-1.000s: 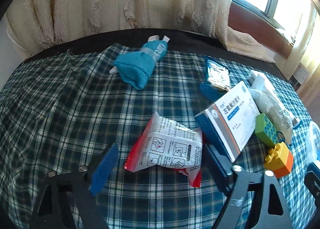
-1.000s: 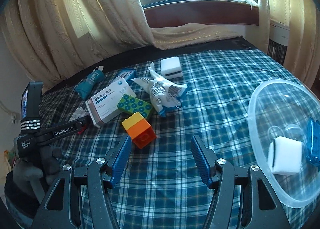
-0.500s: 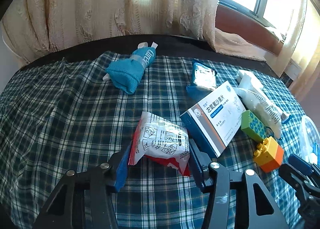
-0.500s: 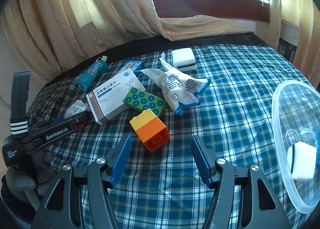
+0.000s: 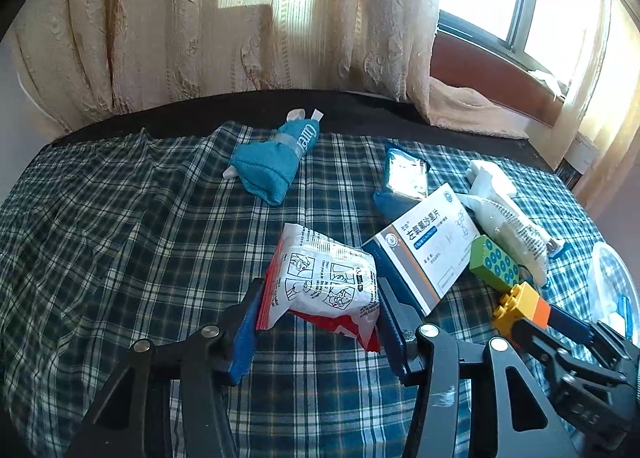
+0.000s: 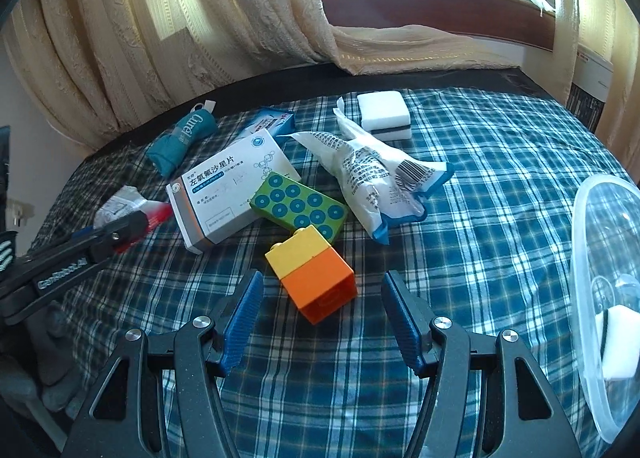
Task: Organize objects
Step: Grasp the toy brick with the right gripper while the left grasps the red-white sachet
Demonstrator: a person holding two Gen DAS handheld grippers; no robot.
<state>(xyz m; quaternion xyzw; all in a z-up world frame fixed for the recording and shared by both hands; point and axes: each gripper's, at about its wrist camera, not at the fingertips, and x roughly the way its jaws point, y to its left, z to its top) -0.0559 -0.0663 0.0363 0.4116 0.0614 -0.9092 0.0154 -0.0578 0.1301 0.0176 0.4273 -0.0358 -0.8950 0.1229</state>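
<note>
A white and red packet (image 5: 324, 278) sits between the blue pads of my left gripper (image 5: 320, 298), which is shut on it just above the plaid cloth. The same gripper (image 6: 128, 228) and packet (image 6: 120, 204) show at the left of the right wrist view. My right gripper (image 6: 322, 298) is open, and a yellow and orange brick (image 6: 312, 278) lies on the cloth between its fingertips without touching either pad. At the lower right of the left wrist view, that gripper (image 5: 548, 326) reaches the brick (image 5: 520, 304).
Behind the brick lie a green studded brick (image 6: 300, 206), a white medicine box (image 6: 228, 194), a white pouch (image 6: 372, 178), a white sponge (image 6: 384, 114), a blue sachet (image 6: 268, 122) and a teal cloth roll (image 6: 180, 138). A clear plastic bowl (image 6: 580, 258) at the right holds another sponge (image 6: 618, 338).
My left jaws closed from wide apart onto the white and red packet. My right gripper moved left, away from the bowl, until the yellow and orange brick lay between its fingers.
</note>
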